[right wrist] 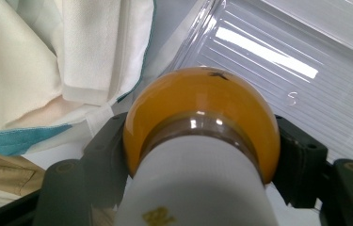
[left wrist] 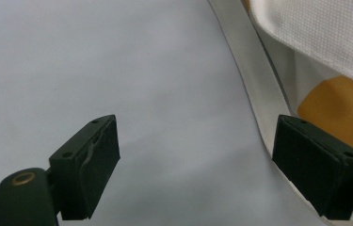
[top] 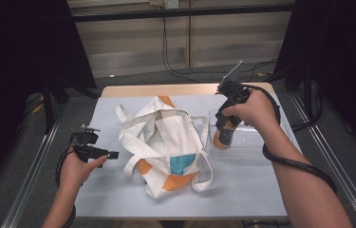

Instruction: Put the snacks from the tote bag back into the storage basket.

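A white cloth tote bag (top: 166,137) with orange and teal patches lies crumpled in the middle of the grey table, its straps spread out. My left gripper (top: 114,155) rests low at the bag's left, open and holding nothing. In the left gripper view the jaws of this gripper (left wrist: 193,155) stand wide apart over bare table, with a bag strap (left wrist: 249,70) by the right jaw. My right gripper (top: 224,130) is shut on a bottle (top: 221,140) with orange contents and a white label. The bottle (right wrist: 202,99) points down at a clear plastic tray (right wrist: 268,56), beside the bag (right wrist: 33,56).
The clear tray (top: 251,142) sits right of the bag, under my right hand. Grey table surface (top: 95,190) lies open at the front left. Metal rails run along both table sides, and black stands and cables are behind the far edge.
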`<action>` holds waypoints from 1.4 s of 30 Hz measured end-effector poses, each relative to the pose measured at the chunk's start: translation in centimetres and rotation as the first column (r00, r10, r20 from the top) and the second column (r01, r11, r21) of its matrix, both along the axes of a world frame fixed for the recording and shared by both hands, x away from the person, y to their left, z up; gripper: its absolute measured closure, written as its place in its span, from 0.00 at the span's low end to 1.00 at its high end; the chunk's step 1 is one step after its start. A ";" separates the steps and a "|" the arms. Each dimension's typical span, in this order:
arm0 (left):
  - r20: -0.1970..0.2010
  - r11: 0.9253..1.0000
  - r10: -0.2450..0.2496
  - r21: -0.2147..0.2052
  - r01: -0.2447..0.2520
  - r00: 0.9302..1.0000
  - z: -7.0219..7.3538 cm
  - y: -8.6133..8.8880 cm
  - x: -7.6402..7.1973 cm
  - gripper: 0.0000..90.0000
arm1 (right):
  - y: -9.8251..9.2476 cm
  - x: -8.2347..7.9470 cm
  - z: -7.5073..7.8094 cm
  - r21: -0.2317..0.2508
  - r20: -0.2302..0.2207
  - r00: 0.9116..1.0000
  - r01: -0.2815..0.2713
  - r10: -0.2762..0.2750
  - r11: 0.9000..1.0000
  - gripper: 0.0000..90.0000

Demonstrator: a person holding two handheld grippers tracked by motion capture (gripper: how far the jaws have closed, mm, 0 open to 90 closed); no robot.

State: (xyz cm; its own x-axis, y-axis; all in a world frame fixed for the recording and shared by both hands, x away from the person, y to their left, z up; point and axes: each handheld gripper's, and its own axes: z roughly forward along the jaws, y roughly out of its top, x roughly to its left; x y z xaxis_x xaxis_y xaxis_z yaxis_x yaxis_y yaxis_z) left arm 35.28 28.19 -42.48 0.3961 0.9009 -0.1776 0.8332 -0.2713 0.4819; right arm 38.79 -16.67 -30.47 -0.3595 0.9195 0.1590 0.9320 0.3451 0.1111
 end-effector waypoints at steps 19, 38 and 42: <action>0.006 1.000 0.005 0.001 -0.005 1.000 -0.1 -0.1 0.0 0.17 | 0.4 0.2 -0.6 -0.007 -0.012 1.000 -0.006 0.005 1.000 0.34; 0.008 1.000 0.005 0.007 -0.005 1.000 -0.1 0.0 0.0 0.17 | 0.4 0.2 -1.3 -0.008 -0.018 1.000 0.008 -0.009 1.000 0.34; 0.010 1.000 0.005 0.012 -0.005 1.000 -0.1 0.0 0.0 0.17 | 0.3 0.2 -1.5 -0.006 -0.018 1.000 0.006 -0.006 1.000 0.34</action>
State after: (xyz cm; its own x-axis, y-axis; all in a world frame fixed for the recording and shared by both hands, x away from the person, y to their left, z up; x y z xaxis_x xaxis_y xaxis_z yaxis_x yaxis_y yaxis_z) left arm 35.30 28.17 -42.59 0.3936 0.9048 -0.1625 0.8295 -0.2734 0.4871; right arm 38.95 -16.35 -31.97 -0.3511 0.9226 0.1599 0.9358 0.3402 0.0922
